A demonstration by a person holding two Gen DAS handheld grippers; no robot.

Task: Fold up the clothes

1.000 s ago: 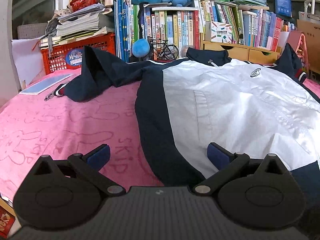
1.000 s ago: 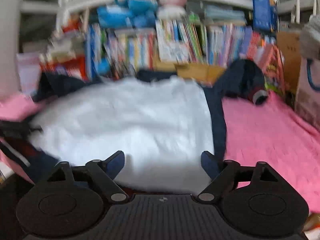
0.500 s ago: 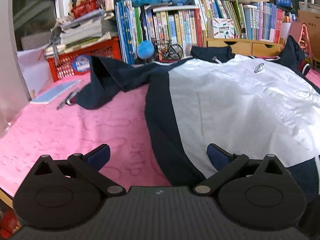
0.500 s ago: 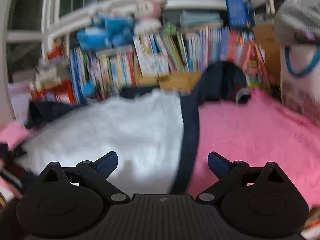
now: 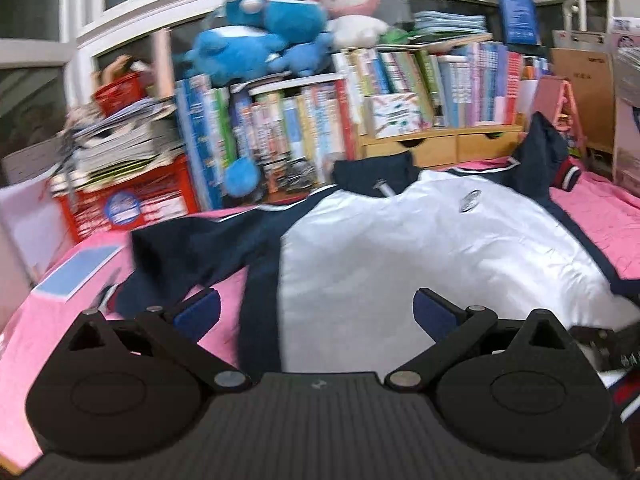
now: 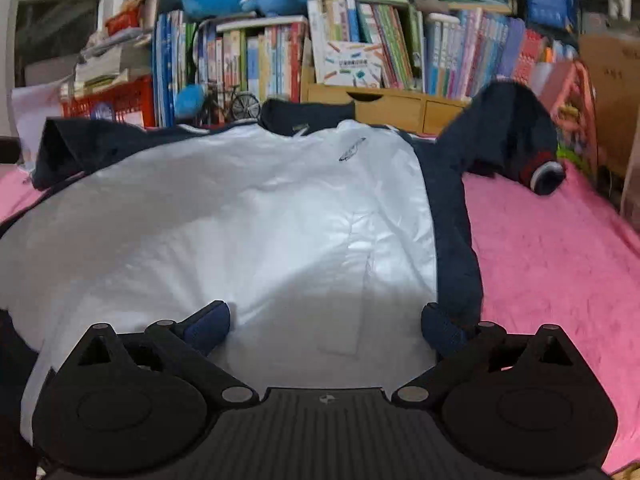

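Both views now sit higher over the white and navy jacket (image 6: 256, 216) than a second ago, and the right view has sharpened. It lies spread flat on the pink cover (image 6: 560, 248), sleeves out. Left gripper (image 5: 316, 310) and right gripper (image 6: 326, 320) gape wide, holding nothing.

A pink blanket (image 6: 560, 248) is covering the surface across the lower half of both views. Along the back, rows of upright books (image 5: 304, 128) are filling a low shelf, with small wooden drawers (image 5: 440, 148) sitting beneath those at centre right. Blue plush toys (image 5: 256, 44) and a pink-and-white one (image 5: 352, 4) are resting on top. At upper left, a red crate (image 5: 128, 200) is carrying stacked papers. White window frames (image 5: 92, 28) are running behind, the panes showing dark.
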